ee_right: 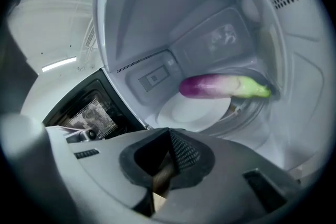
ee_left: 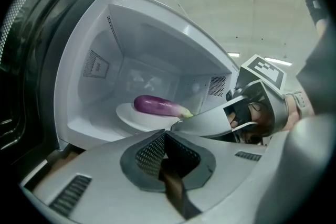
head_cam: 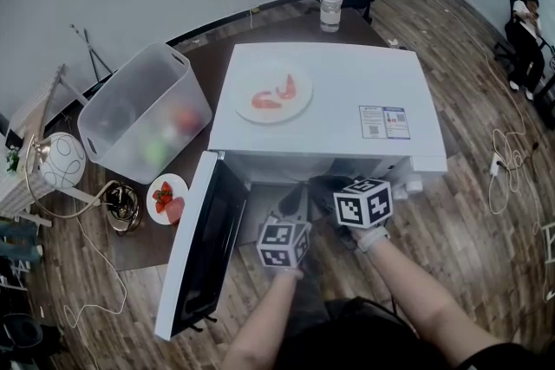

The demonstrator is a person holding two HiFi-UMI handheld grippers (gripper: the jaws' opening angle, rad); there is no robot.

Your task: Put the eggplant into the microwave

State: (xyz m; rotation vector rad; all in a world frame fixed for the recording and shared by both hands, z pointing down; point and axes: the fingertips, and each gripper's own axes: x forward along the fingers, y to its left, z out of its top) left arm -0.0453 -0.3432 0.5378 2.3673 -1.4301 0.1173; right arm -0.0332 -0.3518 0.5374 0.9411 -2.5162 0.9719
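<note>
The eggplant [ee_left: 157, 106] lay on its side on a white plate [ee_left: 128, 116] in the middle of the microwave [head_cam: 329, 121] floor, purple end to the left in the left gripper view and green stem end to the right. Nothing touched it. By the look of it, the placing itself was done: the plate kept the eggplant off the bare floor, and it sat well inside the door line.

The door [head_cam: 204, 247] stood swung wide to the left, which left the whole opening free for both tools. The left gripper [ee_left: 166, 136] pointed into the opening with its jaws pressed together and nothing between them. The right gripper [ee_right: 169, 135] was likewise closed and empty, and aimed at the eggplant from the other side. Seen from the left gripper view, its tip was near the stem end but apart from it.

Both hands were low in front of the opening, side by side, probably because the cavity is too narrow for more than the jaw tips.

A dish [head_cam: 273, 94] with red food sat on the microwave's top, away from the work. What seemed left was to clear the opening and shut the door
</note>
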